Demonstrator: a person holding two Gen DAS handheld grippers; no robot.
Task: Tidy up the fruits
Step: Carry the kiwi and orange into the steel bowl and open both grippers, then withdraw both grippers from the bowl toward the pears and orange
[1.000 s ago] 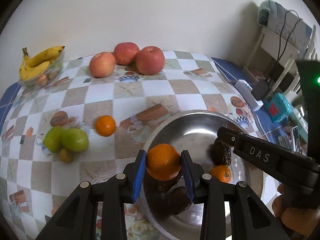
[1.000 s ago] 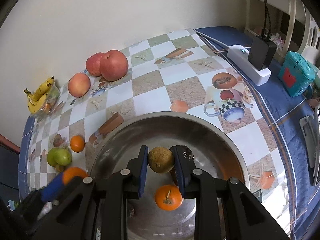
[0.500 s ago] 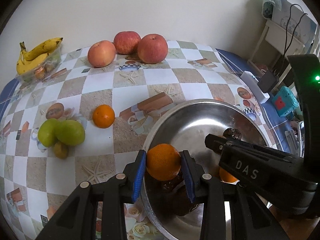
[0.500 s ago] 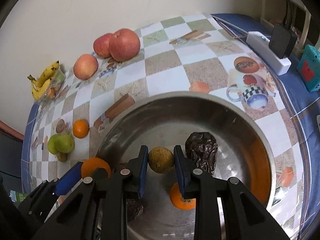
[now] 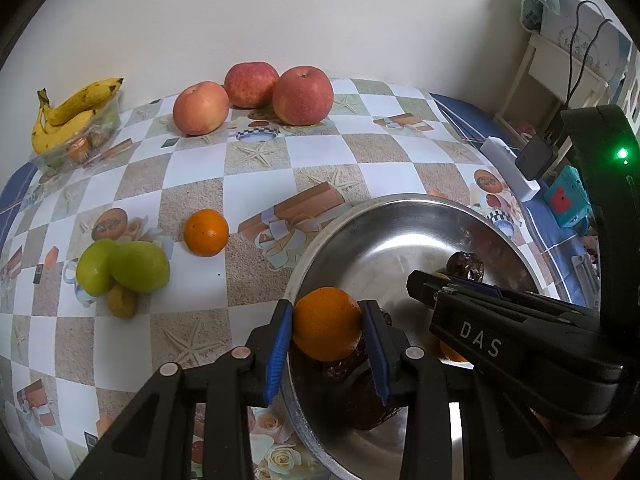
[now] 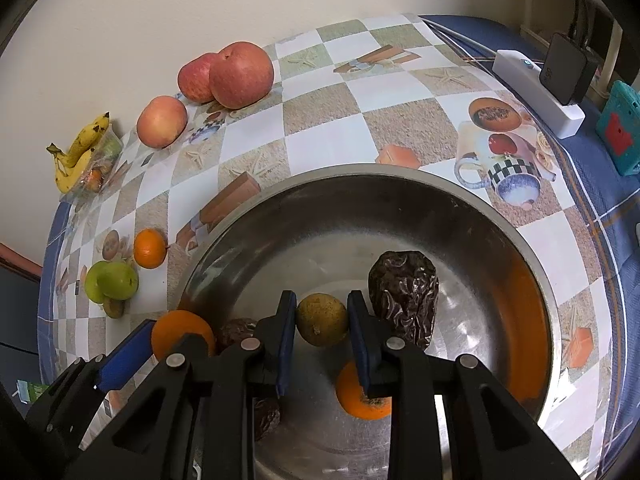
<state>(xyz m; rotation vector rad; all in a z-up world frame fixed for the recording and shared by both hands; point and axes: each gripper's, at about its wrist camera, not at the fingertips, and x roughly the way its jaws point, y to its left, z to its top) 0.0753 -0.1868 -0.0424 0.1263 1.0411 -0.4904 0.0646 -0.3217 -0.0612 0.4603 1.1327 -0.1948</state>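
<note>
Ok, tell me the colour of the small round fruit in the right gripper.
Dull yellow-green, speckled small round fruit; right wrist view shows it best.

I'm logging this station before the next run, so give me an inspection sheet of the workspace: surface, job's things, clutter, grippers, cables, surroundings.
Surface: table under a checkered printed cloth with a blue border.
Job's things: steel bowl holding a loose orange and wrinkled dark fruits; outside it three apples, bananas in a clear tray, one small orange, green pears.
Clutter: teal device at the table's edge.
Grippers: left gripper shut on an orange at the bowl's rim; right gripper shut on a yellow-green fruit over the bowl.
Cables: white power strip with a black adapter and leads.
Surroundings: plain wall, white furniture at right.
</note>
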